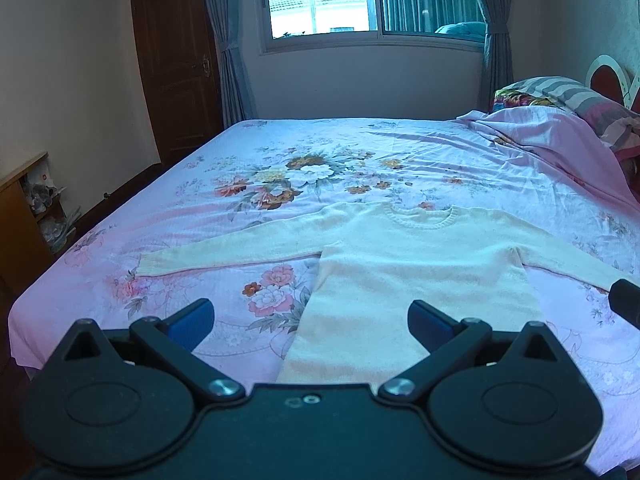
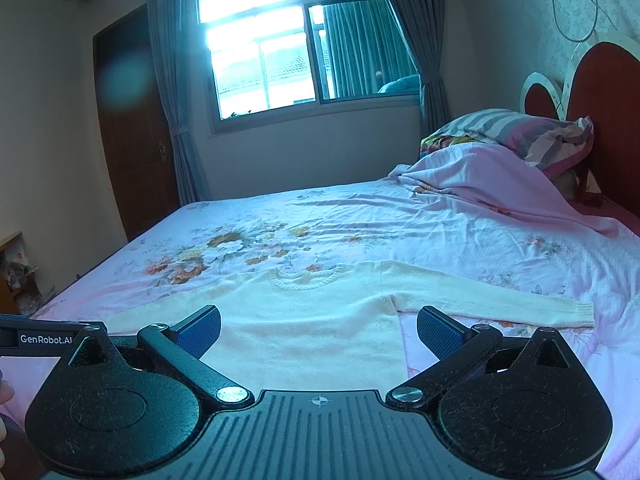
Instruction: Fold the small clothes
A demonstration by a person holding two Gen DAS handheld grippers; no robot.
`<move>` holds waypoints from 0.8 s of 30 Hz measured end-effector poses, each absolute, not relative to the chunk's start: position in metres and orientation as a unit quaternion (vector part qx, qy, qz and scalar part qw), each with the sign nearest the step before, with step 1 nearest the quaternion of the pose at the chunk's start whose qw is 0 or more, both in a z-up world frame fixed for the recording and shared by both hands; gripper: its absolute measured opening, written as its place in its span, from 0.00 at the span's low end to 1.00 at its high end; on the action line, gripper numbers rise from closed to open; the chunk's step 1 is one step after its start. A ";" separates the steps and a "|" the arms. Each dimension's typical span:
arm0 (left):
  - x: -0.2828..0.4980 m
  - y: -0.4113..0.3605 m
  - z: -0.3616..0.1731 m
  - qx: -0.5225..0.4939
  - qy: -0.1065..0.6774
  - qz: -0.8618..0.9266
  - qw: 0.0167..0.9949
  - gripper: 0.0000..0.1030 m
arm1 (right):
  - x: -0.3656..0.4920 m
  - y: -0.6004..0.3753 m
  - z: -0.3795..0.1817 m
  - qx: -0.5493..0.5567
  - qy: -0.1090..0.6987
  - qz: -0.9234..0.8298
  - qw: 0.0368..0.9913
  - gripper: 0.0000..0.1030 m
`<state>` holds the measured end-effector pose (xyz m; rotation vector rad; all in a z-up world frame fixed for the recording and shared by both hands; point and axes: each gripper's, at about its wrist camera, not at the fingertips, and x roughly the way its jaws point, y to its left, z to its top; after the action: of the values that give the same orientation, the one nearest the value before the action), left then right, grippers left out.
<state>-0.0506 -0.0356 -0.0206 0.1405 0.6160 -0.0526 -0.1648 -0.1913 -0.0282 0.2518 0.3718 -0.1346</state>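
Lying flat on bed point(image 1: 192, 208): 1 cream sweater point(image 1: 400, 264), both sleeves spread. 2 tongs, L point(image 1: 310, 320) & R point(image 2: 318, 326), both released, hovering above hem, nothing gripped.

Both wrist views low over near bed point(image 1: 168, 184) edge, facing window point(image 2: 260, 60); share sweater point(image 1: 400, 248)

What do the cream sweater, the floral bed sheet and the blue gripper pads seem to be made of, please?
The cream long-sleeved sweater looks like soft knitted wool or acrylic: a ribbed collar and cuffs, and a fuzzy matte surface. The floral bed sheet seems to be thin printed woven cloth, cotton or a blend, creasing finely. The blue pads look like rubber or textured plastic, given their fine dotted grip pattern.
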 end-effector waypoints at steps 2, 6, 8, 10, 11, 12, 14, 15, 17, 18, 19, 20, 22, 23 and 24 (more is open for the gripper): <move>-0.049 -0.035 -0.021 0.069 0.304 -0.025 0.950 0.99 | -0.164 -0.191 -0.030 0.124 0.186 -0.067 0.972 1.00; -0.046 -0.036 -0.022 0.069 0.307 -0.023 0.949 0.99 | -0.161 -0.189 -0.032 0.123 0.189 -0.068 0.972 1.00; -0.046 -0.035 -0.023 0.069 0.308 -0.022 0.949 0.98 | -0.162 -0.189 -0.033 0.122 0.189 -0.068 0.972 1.00; -0.045 -0.036 -0.023 0.070 0.310 -0.022 0.948 0.99 | -0.162 -0.189 -0.034 0.119 0.188 -0.068 0.972 1.00; -0.044 -0.036 -0.024 0.070 0.310 -0.021 0.948 0.99 | -0.162 -0.188 -0.034 0.118 0.188 -0.069 0.973 1.00; -0.044 -0.036 -0.024 0.070 0.311 -0.021 0.947 0.99 | -0.161 -0.188 -0.035 0.117 0.188 -0.070 0.973 1.00; -0.043 -0.036 -0.025 0.071 0.313 -0.021 0.947 0.99 | -0.161 -0.188 -0.036 0.116 0.189 -0.070 0.973 1.00; -0.042 -0.036 -0.025 0.071 0.314 -0.021 0.947 0.99 | -0.161 -0.187 -0.036 0.116 0.189 -0.070 0.973 1.00; -0.041 -0.036 -0.026 0.071 0.314 -0.020 0.946 0.98 | -0.161 -0.187 -0.036 0.114 0.189 -0.070 0.973 1.00; -0.041 -0.036 -0.026 0.071 0.314 -0.020 0.946 0.99 | -0.161 -0.187 -0.036 0.114 0.189 -0.070 0.973 1.00; -0.041 -0.036 -0.026 0.071 0.315 -0.021 0.946 0.99 | -0.160 -0.186 -0.037 0.114 0.188 -0.071 0.973 1.00; -0.040 -0.036 -0.027 0.071 0.316 -0.020 0.946 0.99 | -0.160 -0.186 -0.038 0.114 0.188 -0.072 0.973 1.00; -0.038 -0.034 -0.029 0.070 0.319 -0.019 0.945 0.99 | -0.159 -0.185 -0.038 0.114 0.191 -0.071 0.972 1.00; -0.036 -0.033 -0.030 0.069 0.321 -0.019 0.944 0.99 | -0.158 -0.185 -0.039 0.113 0.193 -0.071 0.972 1.00; -0.034 -0.033 -0.031 0.069 0.323 -0.018 0.944 0.98 | -0.157 -0.185 -0.040 0.112 0.195 -0.071 0.972 1.00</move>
<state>-0.0340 -0.0326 -0.0310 0.1399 0.6578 -0.0374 -0.1571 -0.1847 -0.0404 0.2271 0.3933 -0.1438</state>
